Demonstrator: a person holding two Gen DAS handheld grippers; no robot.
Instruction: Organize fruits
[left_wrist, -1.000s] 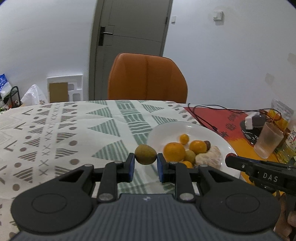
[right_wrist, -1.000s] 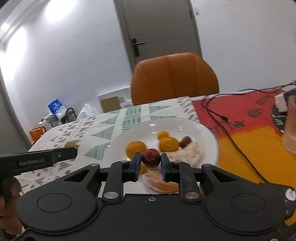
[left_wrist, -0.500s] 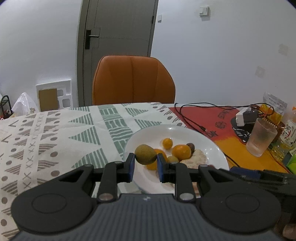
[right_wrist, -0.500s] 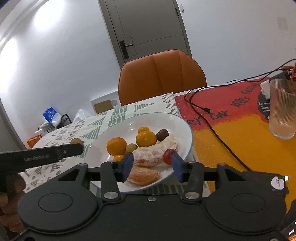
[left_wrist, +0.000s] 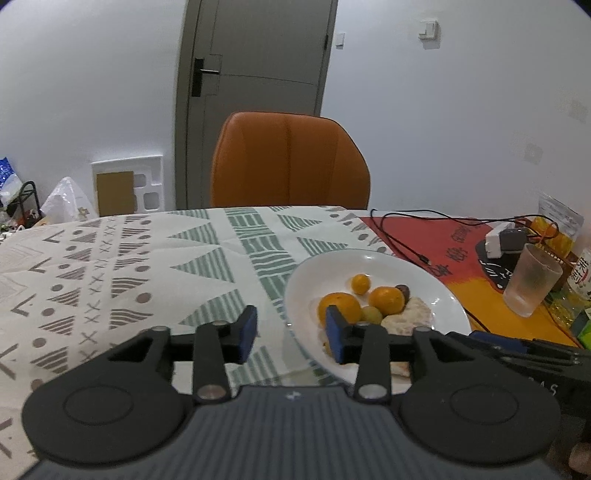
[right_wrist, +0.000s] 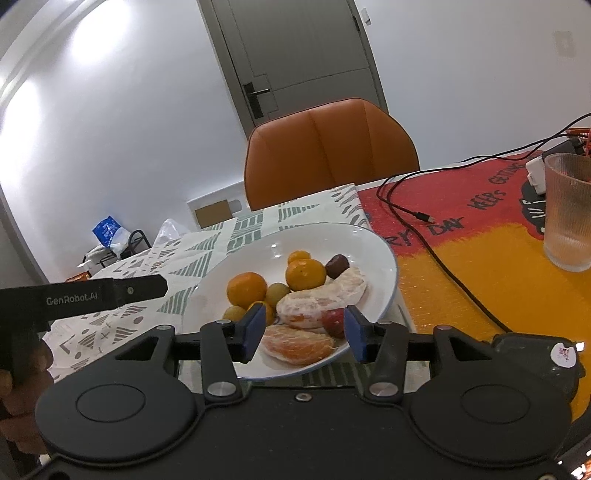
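A white plate (right_wrist: 373, 243) holds several fruits: oranges (right_wrist: 246, 289), small green fruits (right_wrist: 277, 293), a dark brown fruit (right_wrist: 337, 266), peeled citrus pieces (right_wrist: 325, 293) and a red fruit (right_wrist: 332, 321). The plate also shows in the left wrist view (left_wrist: 436, 284). My right gripper (right_wrist: 301, 332) is open and empty over the plate's near rim. My left gripper (left_wrist: 290, 332) is open and empty at the plate's left rim; its body shows in the right wrist view (right_wrist: 92, 295). A green fruit (right_wrist: 233, 313) lies at the plate's left side.
An orange chair (left_wrist: 288, 162) stands behind the table. A frosted glass (left_wrist: 532, 284) stands at the right on the red and yellow mat (right_wrist: 480, 258). A black cable (left_wrist: 402, 243) runs across the mat to a charger (left_wrist: 504, 240). Bottles and packets crowd the far right.
My left gripper opened and let go of the green fruit. My right gripper opened half a second earlier and left the red fruit on the plate, then drew back a little.
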